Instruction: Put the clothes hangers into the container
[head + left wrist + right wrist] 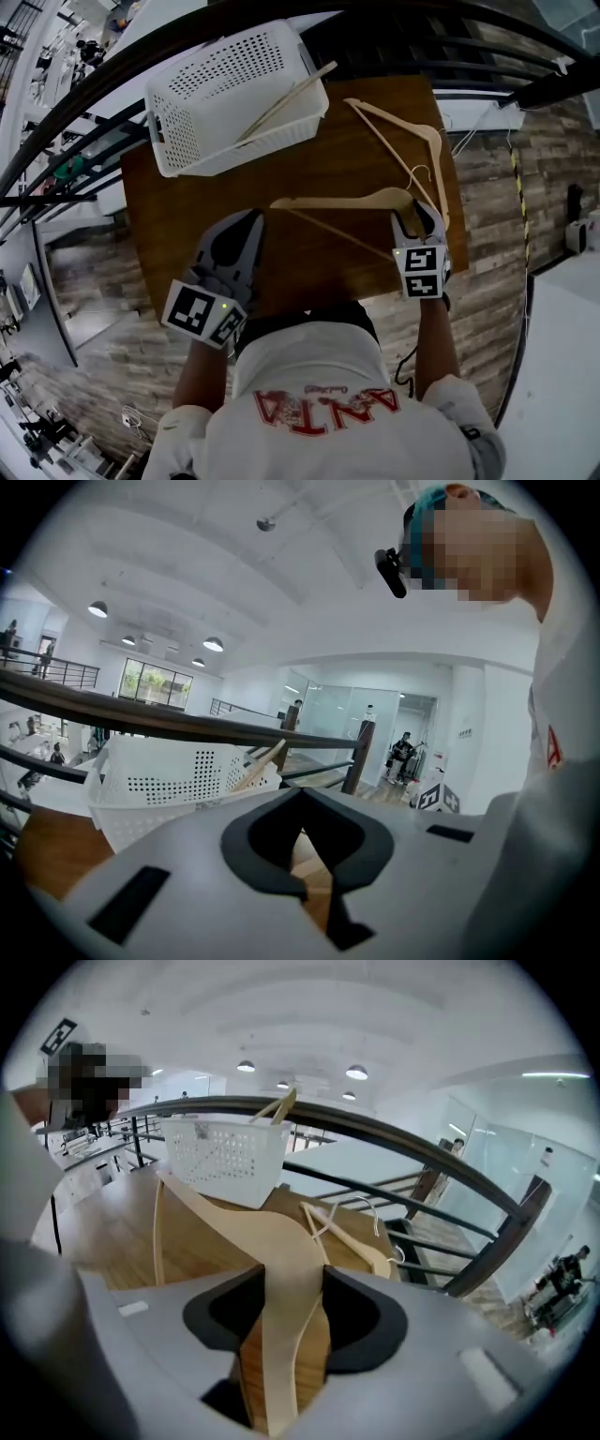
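One brown bench [187, 220] carries a white perforated container [202, 103], with one hanger [286, 98] already leaning inside it. Two more lie outside: a spare hanger [412, 141] right of the container, and a near hanger [347, 200] on the container's person-side, long axis crosswise. The right tool [413, 216] is clamped on the near hanger's right arm, so the container lies ahead-left of it; the right hand is nearer. The left tool [301, 789] has its jaws together, empty, below the container. The shirt [328, 403] reads ANTA; the square markers [422, 272] carry no words.

Head view looks steeply down; gripper views both face basket [225, 1157].
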Motion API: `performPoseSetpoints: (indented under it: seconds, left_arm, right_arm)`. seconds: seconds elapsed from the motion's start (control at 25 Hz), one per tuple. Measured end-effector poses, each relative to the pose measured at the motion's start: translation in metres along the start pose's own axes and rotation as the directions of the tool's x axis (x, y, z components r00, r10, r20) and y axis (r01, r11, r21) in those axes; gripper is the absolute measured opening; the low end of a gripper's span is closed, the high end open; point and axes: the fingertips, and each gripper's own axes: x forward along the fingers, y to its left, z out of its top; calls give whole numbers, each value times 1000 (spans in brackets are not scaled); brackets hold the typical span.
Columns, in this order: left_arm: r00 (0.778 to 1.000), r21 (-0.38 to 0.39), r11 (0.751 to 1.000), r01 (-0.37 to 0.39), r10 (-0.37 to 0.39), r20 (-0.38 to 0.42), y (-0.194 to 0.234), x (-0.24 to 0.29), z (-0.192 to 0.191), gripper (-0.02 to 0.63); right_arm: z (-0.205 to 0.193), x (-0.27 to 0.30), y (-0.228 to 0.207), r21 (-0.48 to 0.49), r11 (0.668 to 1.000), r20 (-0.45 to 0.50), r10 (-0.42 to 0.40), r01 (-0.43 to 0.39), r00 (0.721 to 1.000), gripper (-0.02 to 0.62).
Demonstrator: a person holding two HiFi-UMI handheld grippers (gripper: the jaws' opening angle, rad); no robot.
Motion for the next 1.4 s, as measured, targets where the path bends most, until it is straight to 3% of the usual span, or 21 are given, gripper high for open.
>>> performPoseSetpoints:
  seconds: [0.36,0.6,0.84,1.04,1.4]
  left_arm:
    - [986,15,999,-50,47,159,13,-59,57,8]
    - [968,-6,994,-113,111,225,36,-103,71,8]
    - [945,-47,980,-193,198,259,64,-143,74,8]
    - [930,-72,968,-241,252,267,86,-169,70,8]
    - [909,-118,947,-299,320,267,117,-194,59,8]
  right_arm:
    - [122,-78,-19,-32,992,252,-111,123,961,187]
    - [210,-91,-1,-173,971,356,-93,163,930,187]
    - [290,-88,27,-314,928,424,-51,199,904,187]
    - [339,-71,45,-469,844,426,-43,260,904,187]
    - [391,-13,89,-710,632,376,-33,310,926,187]
